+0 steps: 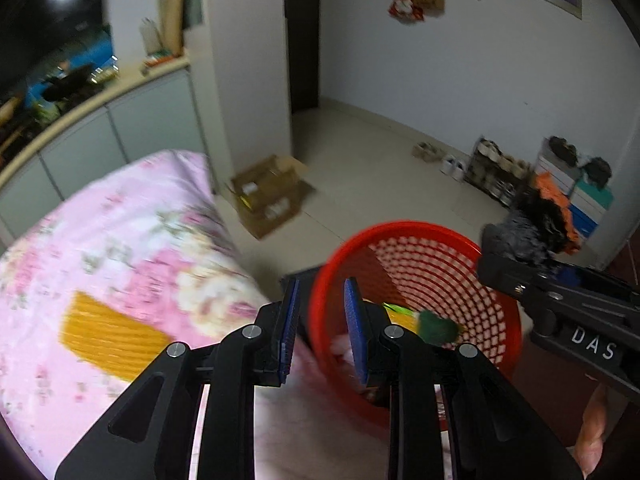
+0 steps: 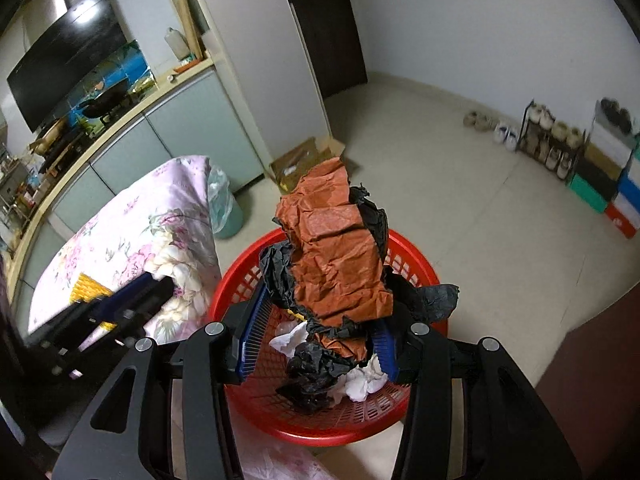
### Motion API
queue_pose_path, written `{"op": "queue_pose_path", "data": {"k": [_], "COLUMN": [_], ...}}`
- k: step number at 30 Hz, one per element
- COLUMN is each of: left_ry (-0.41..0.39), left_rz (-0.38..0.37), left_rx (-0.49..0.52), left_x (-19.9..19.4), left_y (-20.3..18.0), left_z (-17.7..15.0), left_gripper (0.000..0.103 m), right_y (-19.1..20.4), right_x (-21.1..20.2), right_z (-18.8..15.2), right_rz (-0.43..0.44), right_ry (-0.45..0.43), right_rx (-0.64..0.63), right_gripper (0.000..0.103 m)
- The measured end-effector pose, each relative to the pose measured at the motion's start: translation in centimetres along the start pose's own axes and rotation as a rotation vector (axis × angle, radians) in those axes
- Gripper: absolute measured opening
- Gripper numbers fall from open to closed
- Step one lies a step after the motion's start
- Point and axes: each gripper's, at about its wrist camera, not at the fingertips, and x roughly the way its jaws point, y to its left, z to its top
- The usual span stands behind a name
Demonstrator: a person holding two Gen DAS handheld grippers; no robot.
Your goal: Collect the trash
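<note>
basket (image 2: 320,428) right of bed (image 2: 132,236) | crumpled paper (image 2: 336,256) above basket | tissues (image 2: 366,384) inside

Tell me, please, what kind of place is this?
Probably a lived-in home room: a bed with a pink floral cover, a shoe rack by the wall, and a dark flat screen above a cabinet.

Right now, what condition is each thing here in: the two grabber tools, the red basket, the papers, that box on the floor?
Left gripper: open, holding nothing.
Right gripper: shut on crumpled orange and black paper, above the basket.
Red basket: upright, partly filled with white tissues and other scraps.
Cardboard box: on the floor, flaps open.
Yellow sheet: lying flat on the floral cover.
</note>
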Motion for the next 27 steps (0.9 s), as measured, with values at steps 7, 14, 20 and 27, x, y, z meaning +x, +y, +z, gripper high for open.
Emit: {"op": "queue_pose_path", "data": {"k": [7,14,20,27], "left_ry": [0.060,0.027,-0.029,0.045], "left_rz": [-0.028,0.031,0.128,0.167], "left_rx": [-0.020,-0.092,-0.142,-0.222], "left_x": [1.9,0.2,-2.1,-1.2], "left_y": [-0.2,3.3,8.2,14.4], "left_z": [-0.8,-0.3,0.4,-0.5], "left_gripper": [0.023,0.065,0.069,0.073], "right_y": [-0.8,-1.0,-0.5,-0.2], "right_x": [1.4,1.7,0.8,0.2], "right_z": [0.2,0.2,0.0,-0.3], "right_rz": [0.034,0.040,0.046,0.057], "right_ry": [0.056,0.064,0.037,0.027], "right_rx": [0.026,0.037,0.029,0.030], "right_gripper": [0.048,0.062,0.064,0.065]}}
